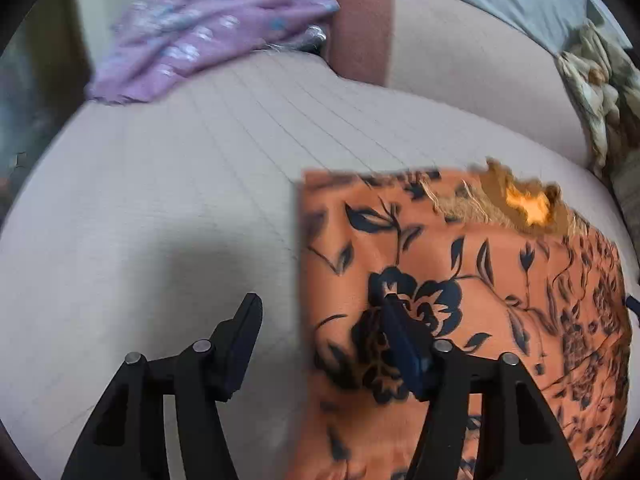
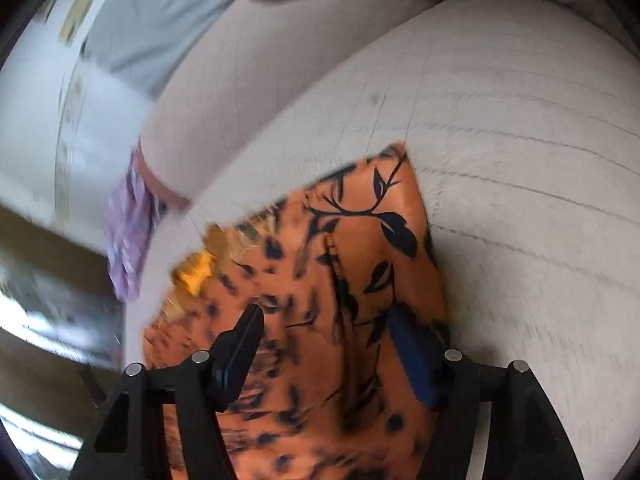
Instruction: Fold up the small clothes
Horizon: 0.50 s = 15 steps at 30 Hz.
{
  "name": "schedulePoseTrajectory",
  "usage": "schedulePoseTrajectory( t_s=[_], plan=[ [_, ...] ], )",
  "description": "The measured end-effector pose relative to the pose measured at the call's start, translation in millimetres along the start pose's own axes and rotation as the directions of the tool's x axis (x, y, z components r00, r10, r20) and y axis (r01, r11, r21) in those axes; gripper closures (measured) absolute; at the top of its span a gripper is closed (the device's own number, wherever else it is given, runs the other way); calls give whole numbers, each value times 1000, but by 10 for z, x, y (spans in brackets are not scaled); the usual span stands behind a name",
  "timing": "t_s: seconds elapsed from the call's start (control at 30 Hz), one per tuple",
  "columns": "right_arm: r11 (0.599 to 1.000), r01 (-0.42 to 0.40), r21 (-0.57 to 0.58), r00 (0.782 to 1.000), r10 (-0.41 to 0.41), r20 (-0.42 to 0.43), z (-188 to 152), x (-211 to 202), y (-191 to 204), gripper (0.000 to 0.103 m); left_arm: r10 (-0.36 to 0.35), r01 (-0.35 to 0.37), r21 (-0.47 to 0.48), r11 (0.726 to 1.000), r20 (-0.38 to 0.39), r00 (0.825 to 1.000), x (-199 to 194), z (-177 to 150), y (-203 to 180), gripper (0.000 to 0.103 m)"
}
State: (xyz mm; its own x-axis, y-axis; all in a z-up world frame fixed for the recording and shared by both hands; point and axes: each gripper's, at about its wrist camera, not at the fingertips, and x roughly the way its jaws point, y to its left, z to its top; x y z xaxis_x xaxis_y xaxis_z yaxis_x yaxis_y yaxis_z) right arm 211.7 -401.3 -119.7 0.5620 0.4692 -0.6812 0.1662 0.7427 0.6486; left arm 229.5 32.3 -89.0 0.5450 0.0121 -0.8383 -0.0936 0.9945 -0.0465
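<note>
An orange garment with a dark floral print lies folded on the pale sofa seat, its left edge straight. My left gripper is open above that left edge, one finger over the seat, the other over the cloth. In the right wrist view the same orange garment lies below my right gripper, which is open with both fingers over the cloth. Neither gripper holds anything. The right wrist view is blurred.
A purple flowered garment lies crumpled at the far left of the seat; it also shows in the right wrist view. A brown cushion and the sofa back stand behind. A patterned cloth lies at the far right.
</note>
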Motion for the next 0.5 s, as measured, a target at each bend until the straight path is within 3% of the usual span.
schedulePoseTrajectory(
  t_s=[0.07,0.2,0.37,0.5],
  plan=[
    [994,-9,-105,1000,11,17,-130,-258,178,25,-57,56,28,998,31,998,-290,-77,33,39],
    [974,92,-209,994,-101,-30,-511,-603,169,25,-147,147,33,989,4,989,-759,-553,207,29],
    [973,92,-211,987,-117,-109,-1222,-1163,-230,20,-205,202,-46,978,-85,975,-1190,-1458,526,27],
    [988,93,-124,975,-116,-192,-1757,-1462,-638,20,-215,201,-98,975,-157,964,-1312,-2099,656,27]
  ],
)
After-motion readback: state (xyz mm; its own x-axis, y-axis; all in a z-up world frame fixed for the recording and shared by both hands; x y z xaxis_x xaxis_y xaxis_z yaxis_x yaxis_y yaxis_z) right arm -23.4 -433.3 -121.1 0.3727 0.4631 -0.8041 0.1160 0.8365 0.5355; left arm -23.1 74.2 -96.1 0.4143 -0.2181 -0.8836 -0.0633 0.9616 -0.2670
